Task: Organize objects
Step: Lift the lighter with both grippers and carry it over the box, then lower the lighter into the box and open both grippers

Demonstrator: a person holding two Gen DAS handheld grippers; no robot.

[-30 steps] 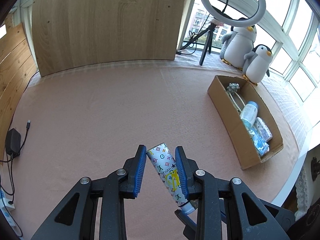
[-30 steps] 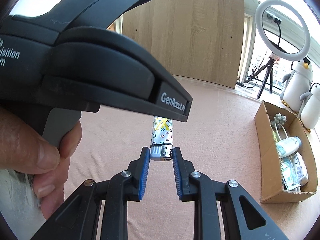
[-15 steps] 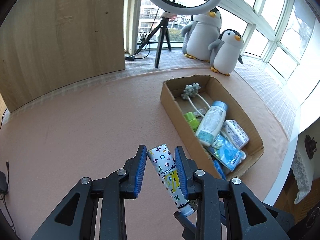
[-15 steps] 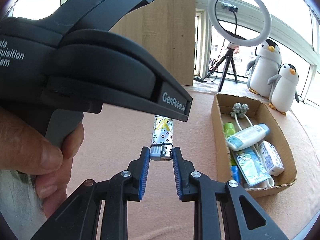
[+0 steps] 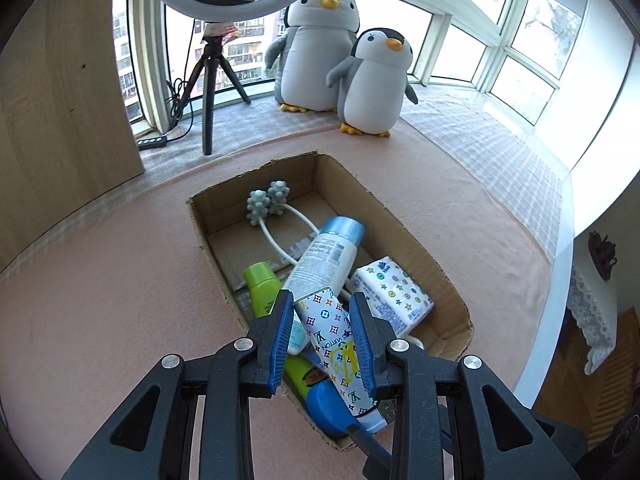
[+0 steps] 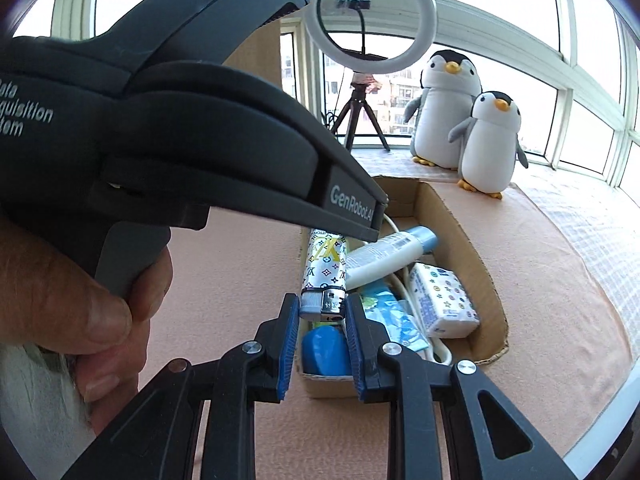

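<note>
Patterned lighter (image 5: 335,340) clamped by both narrowly parted grippers: left gripper (image 5: 322,338) mid-body, right gripper (image 6: 322,322) metal end.

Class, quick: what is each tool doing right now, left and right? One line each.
Left tool: closed on the patterned lighter's body, over the cardboard box.
Right tool: closed on the same lighter's metal head end.

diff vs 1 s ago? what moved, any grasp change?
Both hand-held grippers carried the patterned lighter across the pink tabletop to the cardboard box; it now hangs over the box's near end, above the items inside. No grasp change: the left hand-held gripper still clamps the body and the right hand-held gripper the metal head. Box contents and the penguins stayed put.
</note>
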